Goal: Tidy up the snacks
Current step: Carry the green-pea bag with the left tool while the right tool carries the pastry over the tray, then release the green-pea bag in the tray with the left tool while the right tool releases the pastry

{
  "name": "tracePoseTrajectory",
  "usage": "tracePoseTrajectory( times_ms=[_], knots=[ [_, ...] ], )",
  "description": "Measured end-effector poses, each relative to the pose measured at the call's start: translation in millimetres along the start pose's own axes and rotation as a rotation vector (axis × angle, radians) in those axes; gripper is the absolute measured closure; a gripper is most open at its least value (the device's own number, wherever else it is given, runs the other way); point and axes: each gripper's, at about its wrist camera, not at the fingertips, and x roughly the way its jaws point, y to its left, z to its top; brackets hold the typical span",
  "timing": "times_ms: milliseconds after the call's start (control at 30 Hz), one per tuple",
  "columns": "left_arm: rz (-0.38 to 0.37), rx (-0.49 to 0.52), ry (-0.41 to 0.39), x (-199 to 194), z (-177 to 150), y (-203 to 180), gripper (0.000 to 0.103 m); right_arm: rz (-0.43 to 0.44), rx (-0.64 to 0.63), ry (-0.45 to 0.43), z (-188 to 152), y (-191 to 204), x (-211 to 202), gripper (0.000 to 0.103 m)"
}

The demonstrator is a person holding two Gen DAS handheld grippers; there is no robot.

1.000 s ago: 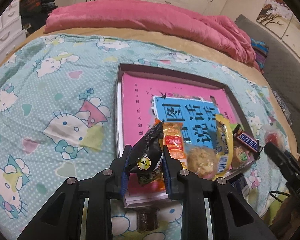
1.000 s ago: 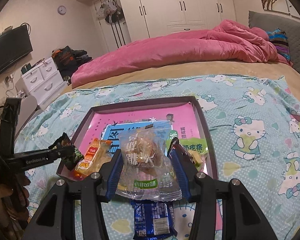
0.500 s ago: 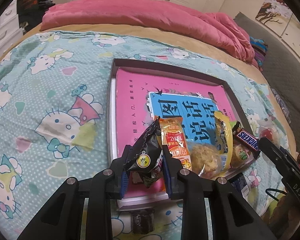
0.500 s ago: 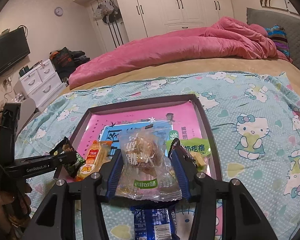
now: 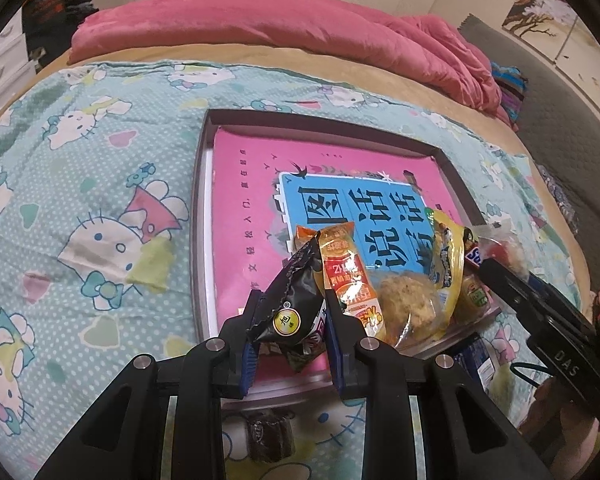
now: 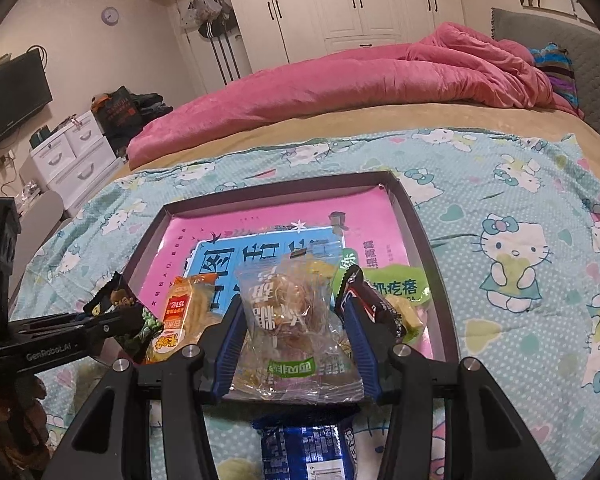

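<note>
Black foil is what your left gripper (image 5: 288, 330) pinches: a small black snack packet (image 5: 290, 304) with a yellow round sticker, held by its lower half between the blue pads, above the near edge of the tray (image 5: 320, 120). Your right gripper (image 6: 296, 340) clamps a clear packet (image 6: 296, 320) containing a round pastry, also over the near edge of the tray, with its jaws set wider to suit the wider pack.

The tray lies on the cartoon-print bedspread (image 5: 80, 220) and carries a pink book (image 5: 244, 208) with a blue panel. An orange packet (image 5: 344, 272), a yellow bag (image 5: 446, 256) and a chocolate bar (image 6: 370, 300) crowd its near right corner; the near left corner is bare.

- Lower each packet onto the bare pink cover, likely toward the near left corner, before you release it.
- Release one gripper at a time. The foil is slippery and may slide off a neighbour.
- Keep the two grippers apart; they work close together here.
- Two items lie on the bedspread outside the near edge: a blue packet (image 6: 308, 452) and a small dark wrapped sweet (image 5: 270, 436). Collect these afterwards.
</note>
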Motion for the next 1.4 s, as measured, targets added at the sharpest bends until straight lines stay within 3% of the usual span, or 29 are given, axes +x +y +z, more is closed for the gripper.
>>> tracePoseTrajectory(
  times_ms=[567, 833, 1400],
  knots=[
    [-0.007, -0.003, 0.012, 1.8, -1.2, 1.4, 0.073, -0.006, 0.031, 0.058, -2.0, -2.0, 27.0, 0.052],
    [-0.005, -0.005, 0.014, 2.0, -1.5, 2.0, 0.073, -0.007, 0.023, 0.052, -7.3, -2.5, 19.2, 0.046],
    [-0.038, -0.012, 0.02, 1.3, -4.8, 0.1, 0.073, 0.041, 0.003, 0.061, -10.1, 8.2, 9.7, 0.046]
  ],
)
